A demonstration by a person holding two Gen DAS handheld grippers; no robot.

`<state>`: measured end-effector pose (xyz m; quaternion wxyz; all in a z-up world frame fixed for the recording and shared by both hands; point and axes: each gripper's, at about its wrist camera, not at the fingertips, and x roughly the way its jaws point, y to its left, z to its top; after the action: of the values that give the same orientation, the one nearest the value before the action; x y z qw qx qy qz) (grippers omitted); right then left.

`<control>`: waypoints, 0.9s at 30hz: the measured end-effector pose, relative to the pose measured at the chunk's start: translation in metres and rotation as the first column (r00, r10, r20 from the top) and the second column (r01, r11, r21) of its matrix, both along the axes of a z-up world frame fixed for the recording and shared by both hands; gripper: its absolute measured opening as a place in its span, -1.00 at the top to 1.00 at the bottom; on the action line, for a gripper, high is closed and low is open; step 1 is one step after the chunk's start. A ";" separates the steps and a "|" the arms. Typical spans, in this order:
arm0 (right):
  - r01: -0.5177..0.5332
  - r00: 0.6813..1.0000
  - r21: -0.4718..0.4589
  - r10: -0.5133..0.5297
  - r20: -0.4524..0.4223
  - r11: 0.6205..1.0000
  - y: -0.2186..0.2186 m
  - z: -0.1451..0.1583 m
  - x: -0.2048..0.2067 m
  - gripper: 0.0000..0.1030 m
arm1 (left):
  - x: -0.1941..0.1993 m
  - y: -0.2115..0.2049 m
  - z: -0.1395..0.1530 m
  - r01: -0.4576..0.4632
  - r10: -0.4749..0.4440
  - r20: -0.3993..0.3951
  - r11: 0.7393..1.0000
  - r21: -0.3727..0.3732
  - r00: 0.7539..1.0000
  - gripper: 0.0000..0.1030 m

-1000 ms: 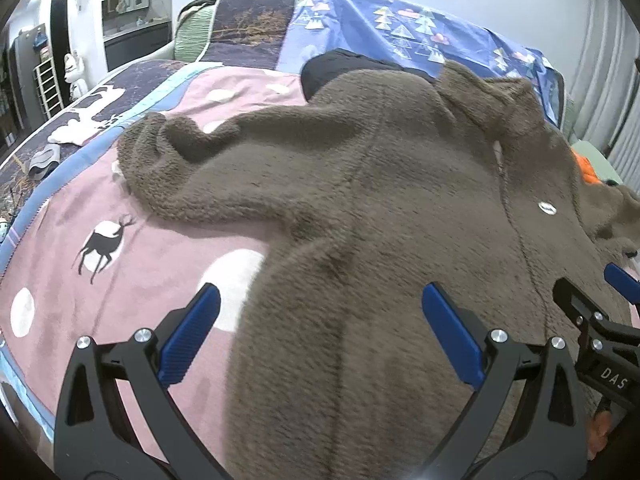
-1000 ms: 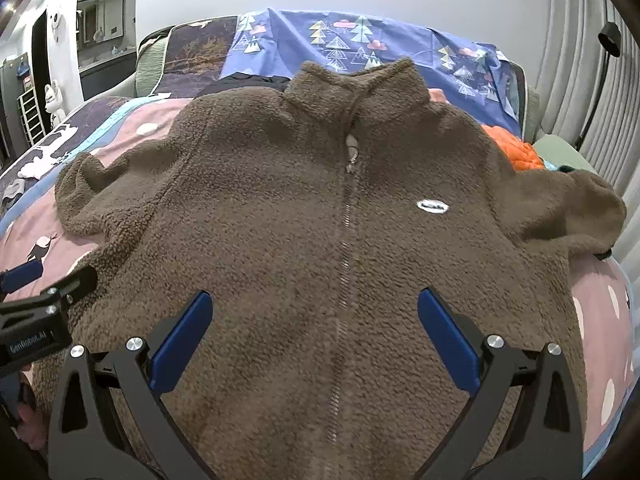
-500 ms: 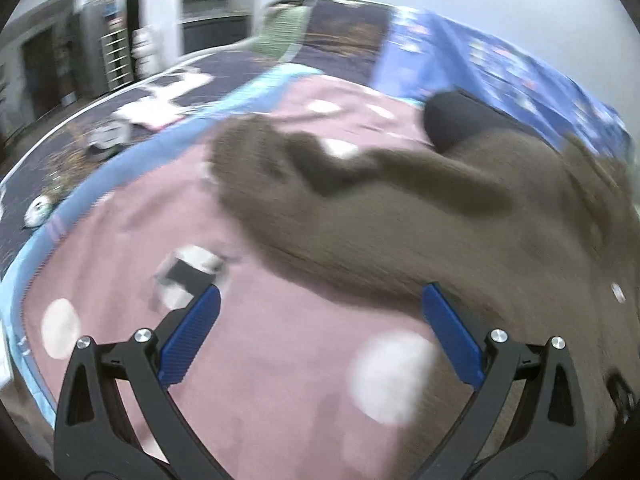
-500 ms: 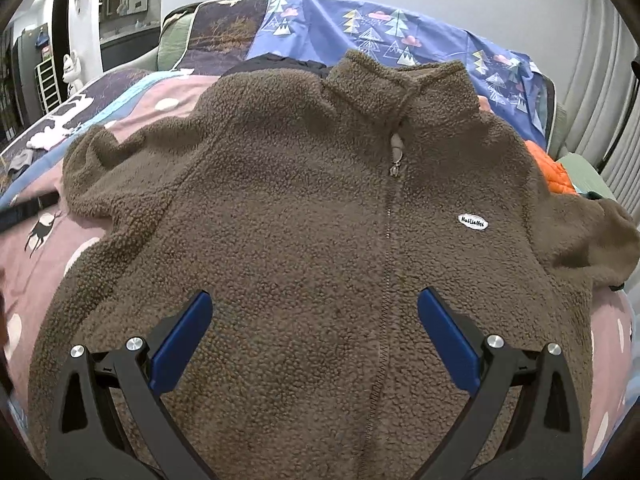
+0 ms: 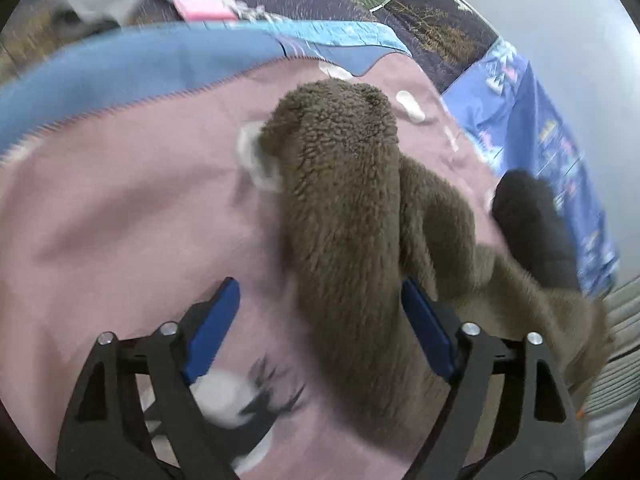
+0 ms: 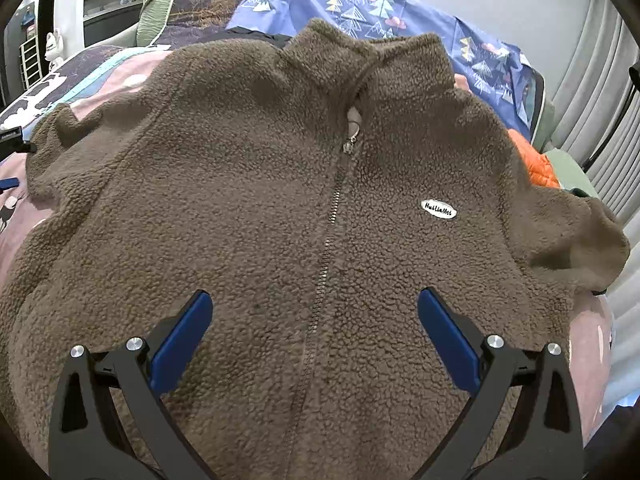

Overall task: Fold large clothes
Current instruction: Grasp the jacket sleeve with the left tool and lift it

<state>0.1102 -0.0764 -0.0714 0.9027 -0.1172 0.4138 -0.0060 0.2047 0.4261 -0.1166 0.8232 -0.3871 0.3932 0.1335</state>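
Note:
A brown fleece zip jacket [image 6: 280, 208] lies front up on a pink blanket [image 5: 120, 208]. Its zipper [image 6: 332, 220] runs down the middle, with a white oval label [image 6: 439, 209] on the chest. My right gripper [image 6: 312, 332] is open and hovers over the lower front of the jacket. My left gripper [image 5: 320, 320] is open and straddles the jacket's left sleeve [image 5: 348, 208], whose cuff points away from me. The sleeve lies between the blue pads [image 5: 424, 328] without being clamped. The left gripper's tip [image 6: 12, 140] shows at the left edge of the right wrist view.
A blue tree-print cover [image 6: 380, 4] lies behind the collar. An orange garment [image 6: 536, 160] sits at the right and a black garment [image 5: 532, 224] near the shoulder. A blue blanket border [image 5: 120, 64] runs beyond the cuff. Curtains [image 6: 600, 120] hang at the right.
My left gripper swung left from the jacket's body to the left sleeve and dropped low over it. My right gripper moved closer to the jacket front. Both stayed open.

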 end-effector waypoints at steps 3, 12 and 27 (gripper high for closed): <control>-0.011 1.000 -0.001 0.011 -0.022 1.000 0.000 0.000 0.006 -0.97 | 0.013 0.006 -0.003 -0.026 0.026 0.022 0.999 0.024 0.999 -0.12; -0.040 0.998 -0.058 0.043 0.056 0.998 0.000 0.015 -0.003 -0.97 | 0.011 -0.021 0.069 0.004 -0.033 0.170 0.986 0.168 0.985 0.68; 0.204 0.966 0.129 -0.221 0.137 0.970 -0.132 0.039 -0.028 -0.97 | -0.037 -0.389 0.222 0.407 -0.748 0.228 0.559 0.722 0.623 0.50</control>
<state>0.0822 -0.2085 -0.0325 0.9308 -0.0197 0.3543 -0.0881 0.1672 0.0371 0.1056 0.9675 0.0373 0.2021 -0.1472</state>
